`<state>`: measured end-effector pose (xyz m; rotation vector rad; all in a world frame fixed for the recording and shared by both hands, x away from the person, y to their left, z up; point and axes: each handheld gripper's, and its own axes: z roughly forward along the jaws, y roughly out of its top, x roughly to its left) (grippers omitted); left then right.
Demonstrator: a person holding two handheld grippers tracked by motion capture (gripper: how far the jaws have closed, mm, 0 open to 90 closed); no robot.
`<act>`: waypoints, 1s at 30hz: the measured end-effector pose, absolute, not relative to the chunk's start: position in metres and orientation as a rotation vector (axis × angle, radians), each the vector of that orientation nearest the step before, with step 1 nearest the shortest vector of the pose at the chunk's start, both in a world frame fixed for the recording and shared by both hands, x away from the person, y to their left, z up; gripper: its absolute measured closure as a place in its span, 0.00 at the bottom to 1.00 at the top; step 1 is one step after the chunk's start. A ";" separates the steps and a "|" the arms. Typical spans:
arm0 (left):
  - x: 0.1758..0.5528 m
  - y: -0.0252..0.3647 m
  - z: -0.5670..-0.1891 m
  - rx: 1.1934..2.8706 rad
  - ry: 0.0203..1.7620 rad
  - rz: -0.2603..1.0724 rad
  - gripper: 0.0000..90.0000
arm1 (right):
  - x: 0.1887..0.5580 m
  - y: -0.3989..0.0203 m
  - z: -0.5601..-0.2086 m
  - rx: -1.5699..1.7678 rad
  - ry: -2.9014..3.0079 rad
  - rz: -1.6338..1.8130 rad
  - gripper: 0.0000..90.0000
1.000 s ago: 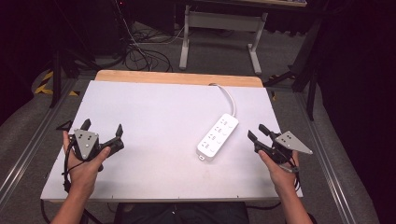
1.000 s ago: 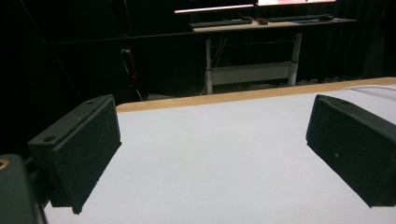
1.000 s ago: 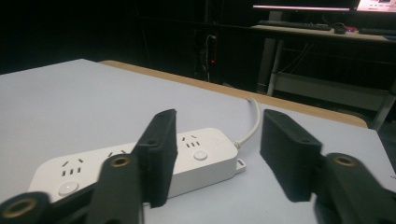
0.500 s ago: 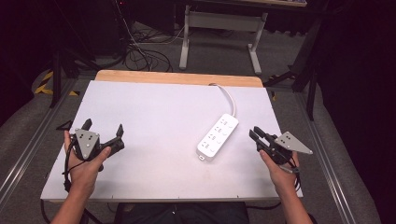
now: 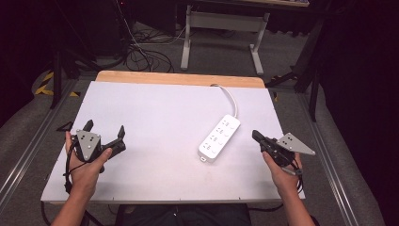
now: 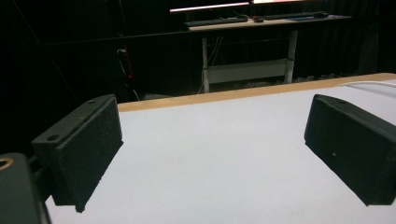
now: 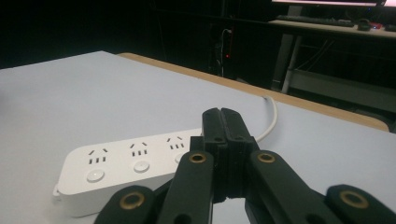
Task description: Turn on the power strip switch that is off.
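Two black two-jaw grippers sit low over the white rectangular table top (image 5: 155, 113), one in each of the person's hands. The left gripper (image 5: 104, 132) is near the table's left edge, toward the near left corner, its jaws spread wide with nothing but bare white surface between the pads (image 6: 88, 149). The right gripper (image 5: 258, 137) is near the right edge; its jaws have just been closing and now meet flat against each other, clenched on nothing. It points toward the white plastic power strip (image 5: 219, 138) with its rows of sockets and round buttons, which lies slantwise on the right half of the table, just beside the right gripper's tips but apart from them. The strip's white cable (image 5: 230, 96) curves off toward the wooden far edge (image 5: 179, 78).
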<state>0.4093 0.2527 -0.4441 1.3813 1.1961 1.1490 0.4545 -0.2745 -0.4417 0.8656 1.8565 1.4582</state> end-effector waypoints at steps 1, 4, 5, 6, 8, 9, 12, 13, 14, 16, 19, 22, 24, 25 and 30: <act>0.409 0.253 -0.444 1.382 1.196 1.149 0.05 | 0.454 -0.274 -0.441 0.867 1.866 1.458 1.00; 0.409 0.253 -0.444 1.383 1.196 1.147 0.05 | 0.454 -0.272 -0.441 0.872 1.882 1.454 1.00; 0.409 0.253 -0.444 1.383 1.196 1.147 0.05 | 0.454 -0.271 -0.440 0.868 1.886 1.451 1.00; 0.409 0.253 -0.444 1.385 1.196 1.147 0.06 | 0.454 -0.271 -0.440 0.866 1.891 1.446 1.00; 0.410 0.253 -0.444 1.387 1.194 1.145 0.06 | 0.453 -0.268 -0.436 0.863 1.906 1.438 1.00; 0.410 0.252 -0.444 1.387 1.195 1.143 0.06 | 0.453 -0.267 -0.435 0.865 1.914 1.436 1.00; 0.410 0.252 -0.445 1.390 1.195 1.141 0.06 | 0.454 -0.265 -0.434 0.866 1.923 1.437 1.00; 0.410 0.252 -0.445 1.391 1.195 1.140 0.06 | 0.455 -0.265 -0.434 0.860 1.927 1.437 1.00; 0.410 0.252 -0.445 1.391 1.194 1.139 0.06 | 0.455 -0.264 -0.434 0.862 1.931 1.431 1.00; 0.410 0.252 -0.445 1.392 1.194 1.139 0.06 | 0.457 -0.263 -0.434 0.863 1.935 1.433 1.00; 0.410 0.252 -0.445 1.393 1.194 1.136 0.06 | 0.461 -0.261 -0.433 0.872 1.941 1.429 1.00; 0.410 0.253 -0.445 1.395 1.196 1.136 0.06 | 0.464 -0.260 -0.433 0.879 1.942 1.426 1.00; 0.410 0.253 -0.445 1.395 1.197 1.139 0.06 | 0.466 -0.259 -0.433 0.881 1.947 1.421 1.00; 0.410 0.253 -0.445 1.394 1.197 1.140 0.06 | 0.467 -0.258 -0.433 0.884 1.950 1.423 1.00; 0.409 0.253 -0.445 1.397 1.199 1.139 0.06 | 0.468 -0.254 -0.432 0.880 1.968 1.427 1.00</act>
